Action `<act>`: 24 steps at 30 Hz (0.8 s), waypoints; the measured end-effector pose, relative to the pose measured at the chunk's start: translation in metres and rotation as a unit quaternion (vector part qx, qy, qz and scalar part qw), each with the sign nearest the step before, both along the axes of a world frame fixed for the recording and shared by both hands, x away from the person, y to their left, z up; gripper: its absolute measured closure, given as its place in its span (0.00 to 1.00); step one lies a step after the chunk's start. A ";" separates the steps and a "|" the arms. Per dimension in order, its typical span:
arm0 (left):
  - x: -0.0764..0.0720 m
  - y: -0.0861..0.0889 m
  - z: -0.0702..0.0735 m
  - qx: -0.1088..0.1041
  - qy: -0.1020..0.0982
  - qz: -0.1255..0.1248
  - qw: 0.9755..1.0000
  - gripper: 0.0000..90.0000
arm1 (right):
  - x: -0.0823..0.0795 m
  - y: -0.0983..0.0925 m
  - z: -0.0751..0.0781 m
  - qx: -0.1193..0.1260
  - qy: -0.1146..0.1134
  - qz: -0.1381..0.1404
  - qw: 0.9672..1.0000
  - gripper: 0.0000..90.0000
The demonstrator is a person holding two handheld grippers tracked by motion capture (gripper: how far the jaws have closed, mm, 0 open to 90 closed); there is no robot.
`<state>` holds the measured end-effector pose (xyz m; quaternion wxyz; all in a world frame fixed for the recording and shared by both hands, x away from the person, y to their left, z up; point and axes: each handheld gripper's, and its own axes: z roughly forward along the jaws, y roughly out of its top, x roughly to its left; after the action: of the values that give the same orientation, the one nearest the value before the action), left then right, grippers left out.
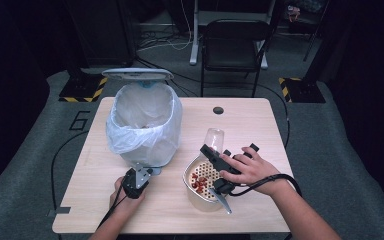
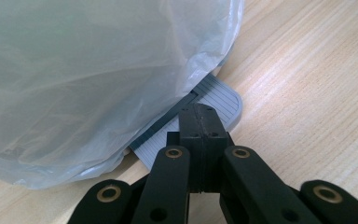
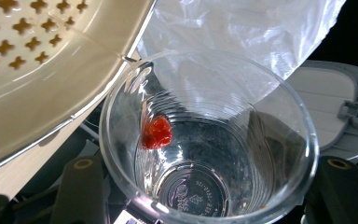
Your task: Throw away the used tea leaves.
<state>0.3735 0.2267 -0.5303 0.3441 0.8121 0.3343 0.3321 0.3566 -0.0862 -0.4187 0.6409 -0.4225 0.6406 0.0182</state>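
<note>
A: How far is the pouring?

B: Most red pieces [image 1: 198, 181] lie in the colander [image 1: 192, 171]. One sticks inside the cup [image 3: 205, 140], pinched by the right gripper [image 1: 215, 152] beside the colander.

A: And the left gripper [image 2: 199, 122]?

B: Its jaws are pressed together, on the bin's pedal [image 2: 221, 95].

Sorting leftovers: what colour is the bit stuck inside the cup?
Red bit, seen best in the right gripper view.

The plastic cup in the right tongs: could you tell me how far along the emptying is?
Mostly done: red pieces already lie in the colander, and the plastic cup gripped by the right tongs is tilted over it. In hand: one red piece clings to the cup's inner wall. The left tongs, shut, rest on the lined bin's pedal; its lid is up.
</note>
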 end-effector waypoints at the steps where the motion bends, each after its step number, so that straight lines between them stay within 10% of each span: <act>1: 0.000 0.000 0.000 0.001 0.000 0.000 1.000 1.00 | 0.000 0.000 0.000 0.001 0.001 -0.002 1.000 0.42; 9: 0.000 0.000 -0.001 -0.002 -0.004 0.002 1.000 1.00 | 0.002 0.001 -0.005 0.037 0.006 0.013 0.999 0.42; 24: 0.000 0.000 -0.001 -0.003 -0.003 0.002 1.000 1.00 | 0.001 0.004 0.009 -0.019 0.008 0.003 1.000 0.41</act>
<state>0.3736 0.2264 -0.5308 0.3471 0.8091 0.3363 0.3343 0.3571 -0.0822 -0.4095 0.6275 -0.4363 0.6448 0.0110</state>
